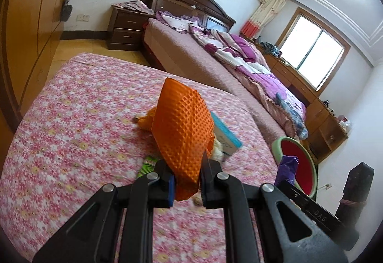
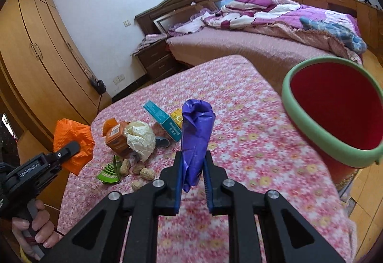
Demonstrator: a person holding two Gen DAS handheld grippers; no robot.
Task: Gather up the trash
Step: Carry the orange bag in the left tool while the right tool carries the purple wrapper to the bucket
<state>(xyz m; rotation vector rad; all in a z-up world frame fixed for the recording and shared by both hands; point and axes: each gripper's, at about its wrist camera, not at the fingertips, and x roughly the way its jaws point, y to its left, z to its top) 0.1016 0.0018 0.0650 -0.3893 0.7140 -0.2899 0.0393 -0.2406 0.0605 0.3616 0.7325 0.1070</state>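
The left gripper is closed on an orange textured wrapper, which stands up between its two fingers above the flowered cloth. In the right wrist view this same gripper appears at the left edge, with the wrapper hanging over the side of the cloth and a hand on its handle. The right gripper is closed on a crumpled purple wrapper, held upright between the blue pads. Behind it, on the cloth, lies the rest of the trash in one small heap: a white crumpled paper ball touching an orange box, a teal box leaning beside a yellow box, a green printed wrapper and several peanut shells just in front of the paper ball. To the right, past the edge of the cloth, stands a red bin with a green rim, its opening turned toward the camera. Farther back is a bed with a purple quilt.
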